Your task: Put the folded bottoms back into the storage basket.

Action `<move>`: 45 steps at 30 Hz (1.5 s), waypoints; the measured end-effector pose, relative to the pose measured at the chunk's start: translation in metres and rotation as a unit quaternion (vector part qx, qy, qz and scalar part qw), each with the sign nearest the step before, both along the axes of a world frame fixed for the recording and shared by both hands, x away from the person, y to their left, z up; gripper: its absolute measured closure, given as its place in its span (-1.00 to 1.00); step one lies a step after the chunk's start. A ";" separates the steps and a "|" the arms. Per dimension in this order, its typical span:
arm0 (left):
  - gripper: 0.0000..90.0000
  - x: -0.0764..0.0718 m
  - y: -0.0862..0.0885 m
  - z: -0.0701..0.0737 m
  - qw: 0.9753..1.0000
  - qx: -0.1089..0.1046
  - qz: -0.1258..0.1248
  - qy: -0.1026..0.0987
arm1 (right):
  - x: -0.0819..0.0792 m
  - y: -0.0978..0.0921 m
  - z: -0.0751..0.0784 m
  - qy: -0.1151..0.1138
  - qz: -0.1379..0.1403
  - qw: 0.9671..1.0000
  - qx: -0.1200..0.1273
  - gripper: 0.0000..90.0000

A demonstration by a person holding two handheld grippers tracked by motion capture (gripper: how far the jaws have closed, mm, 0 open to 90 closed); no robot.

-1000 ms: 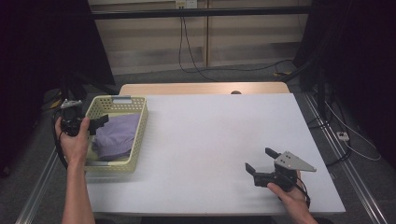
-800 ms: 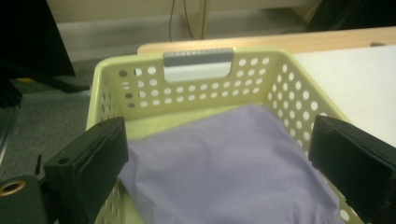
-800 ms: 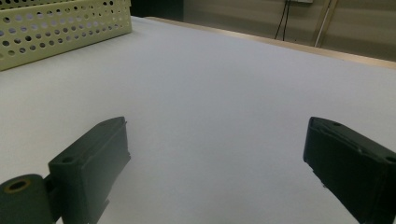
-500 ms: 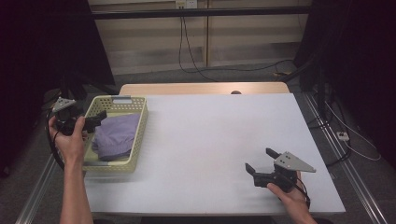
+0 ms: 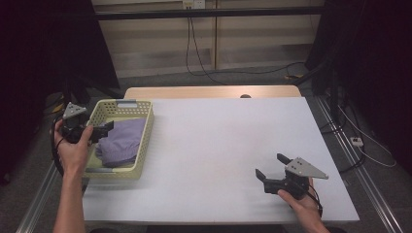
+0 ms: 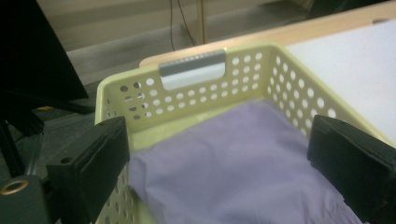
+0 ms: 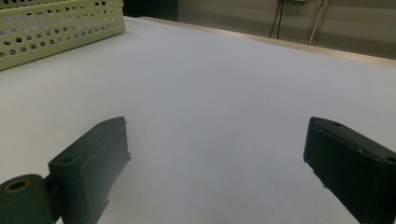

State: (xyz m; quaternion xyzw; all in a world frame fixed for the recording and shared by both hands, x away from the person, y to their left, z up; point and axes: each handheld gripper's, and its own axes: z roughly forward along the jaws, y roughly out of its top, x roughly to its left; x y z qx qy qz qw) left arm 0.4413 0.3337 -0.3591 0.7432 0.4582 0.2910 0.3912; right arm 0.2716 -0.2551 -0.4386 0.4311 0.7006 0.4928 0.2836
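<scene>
Left gripper point(image 5: 104, 130) over the basket point(image 5: 141, 145)
Jaws wide, above the purple cloth point(image 6: 243, 172) lying inside, at the table's point(image 5: 218, 145) left edge.

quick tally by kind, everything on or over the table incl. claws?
Baskets: 1, yellow perforated basket
Cloths: 1, purple cloth lying in the basket
Claws: 2, left claw open over the cloth, right claw open low over the white table
Total: 4
</scene>
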 end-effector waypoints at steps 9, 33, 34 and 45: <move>-0.85 -0.017 0.002 0.007 1.000 -0.009 0.010 -0.005 | 0.000 0.002 0.000 0.001 0.002 1.000 -0.001 -0.86; -0.85 -0.063 -0.014 0.005 0.999 -0.030 0.002 -0.017 | -0.001 0.002 0.001 -0.002 0.000 1.000 -0.002 -0.85; -0.85 -0.065 -0.016 0.004 0.999 -0.032 0.002 -0.017 | -0.001 0.002 0.001 -0.002 0.000 1.000 -0.001 -0.85; -0.85 -0.090 -0.037 0.001 0.999 -0.009 -0.016 -0.033 | -0.002 0.002 0.001 -0.003 0.000 1.000 -0.003 -0.85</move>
